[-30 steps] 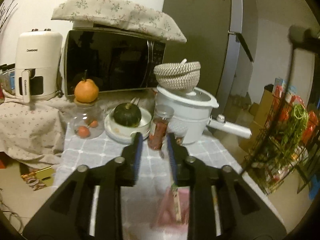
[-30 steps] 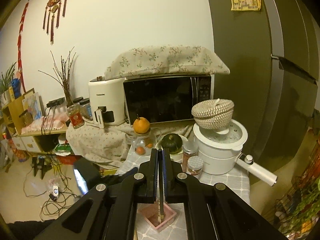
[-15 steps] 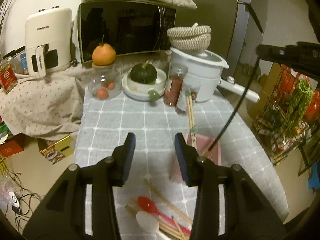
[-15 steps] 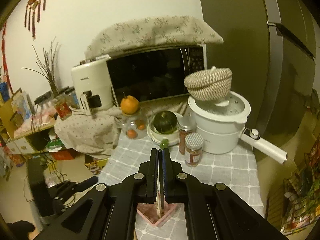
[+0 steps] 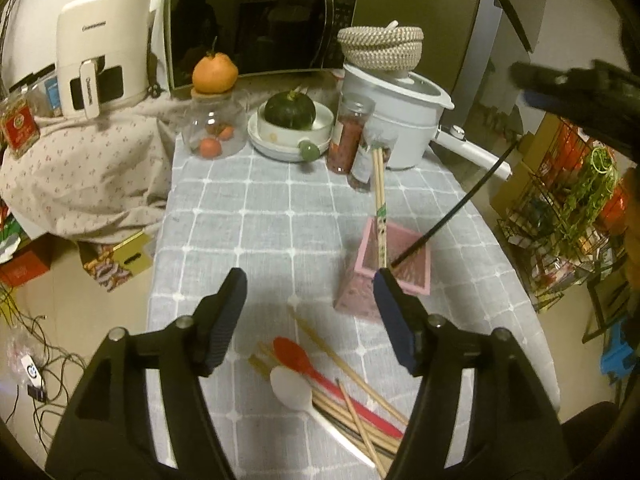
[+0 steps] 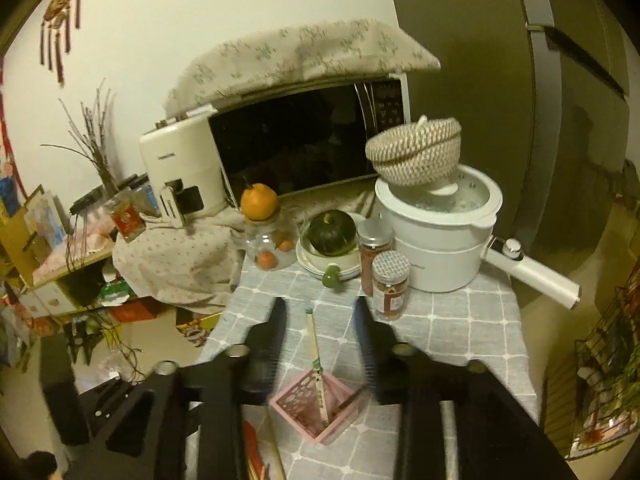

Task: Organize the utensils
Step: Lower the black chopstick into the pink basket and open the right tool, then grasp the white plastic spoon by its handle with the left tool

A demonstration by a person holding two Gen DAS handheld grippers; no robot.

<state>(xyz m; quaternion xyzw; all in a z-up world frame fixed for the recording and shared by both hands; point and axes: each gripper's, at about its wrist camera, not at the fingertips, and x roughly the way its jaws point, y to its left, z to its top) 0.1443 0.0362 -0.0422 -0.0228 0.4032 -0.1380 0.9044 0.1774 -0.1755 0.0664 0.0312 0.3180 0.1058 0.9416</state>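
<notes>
A table (image 5: 248, 216) under a grey checked cloth is carrying everything. A pink holder (image 5: 394, 268) is standing mid-table. Near the front edge, a red spoon (image 5: 296, 354), a white spoon (image 5: 292, 390) and loose chopsticks (image 5: 352, 376) are lying in a heap. Along the back are sitting a glass jar (image 5: 216, 128), stacked plates (image 5: 276, 146), two spice jars (image 6: 384, 268) and a white pot (image 6: 440, 240).

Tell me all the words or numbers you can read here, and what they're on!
None can be read for sure.
White air fryer: brand word on its front, too blurred.
Red tin: round label, too small.
Spice jar: label blurred.
Microwave: keypad markings too small.
</notes>
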